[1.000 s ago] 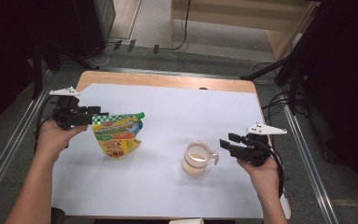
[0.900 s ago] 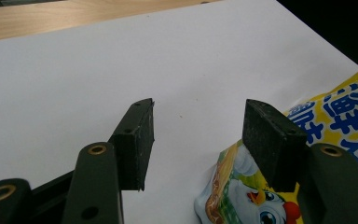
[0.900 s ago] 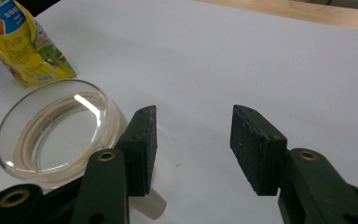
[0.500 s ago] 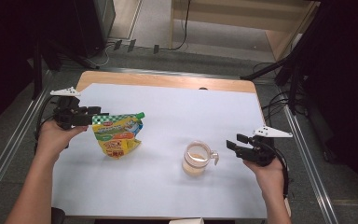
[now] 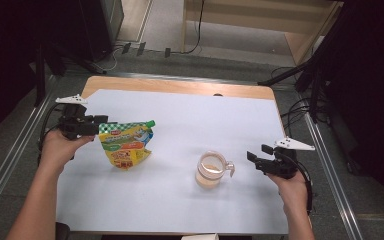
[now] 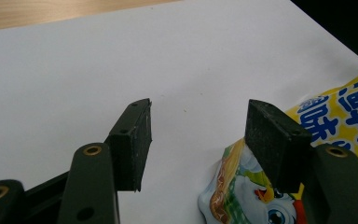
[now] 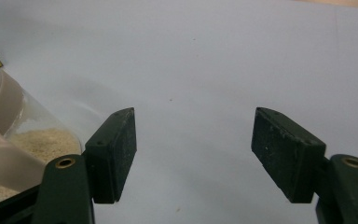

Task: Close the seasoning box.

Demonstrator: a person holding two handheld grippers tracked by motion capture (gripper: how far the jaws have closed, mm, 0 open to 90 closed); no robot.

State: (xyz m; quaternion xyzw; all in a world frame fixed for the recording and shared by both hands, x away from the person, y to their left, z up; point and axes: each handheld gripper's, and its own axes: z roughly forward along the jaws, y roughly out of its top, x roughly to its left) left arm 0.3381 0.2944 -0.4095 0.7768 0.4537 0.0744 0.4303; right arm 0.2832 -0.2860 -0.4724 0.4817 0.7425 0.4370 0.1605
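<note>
A yellow and green snack pouch (image 5: 126, 145) lies flat on the white table cover (image 5: 180, 115), left of centre. My left gripper (image 5: 99, 125) hovers at the pouch's upper left corner. In the left gripper view this gripper (image 6: 198, 121) is open, and the pouch (image 6: 340, 112) lies beside and below its right jaw, not between the jaws. A clear handled cup (image 5: 211, 170) holding pale powder stands right of centre. My right gripper (image 5: 257, 153) is a short way right of the cup's handle. It is open (image 7: 193, 126) and holds nothing, with the cup (image 7: 9, 121) at the left of its view.
The wooden table edge (image 5: 180, 86) runs along the far side. Metal rails (image 5: 330, 170) flank the table, and cables and dark stands lie on the floor (image 5: 155, 50) beyond it. Bare white cover spreads between the pouch and the cup.
My right gripper has drawn back a little to the right, away from the cup. The left gripper, pouch and cup stay where they were.
</note>
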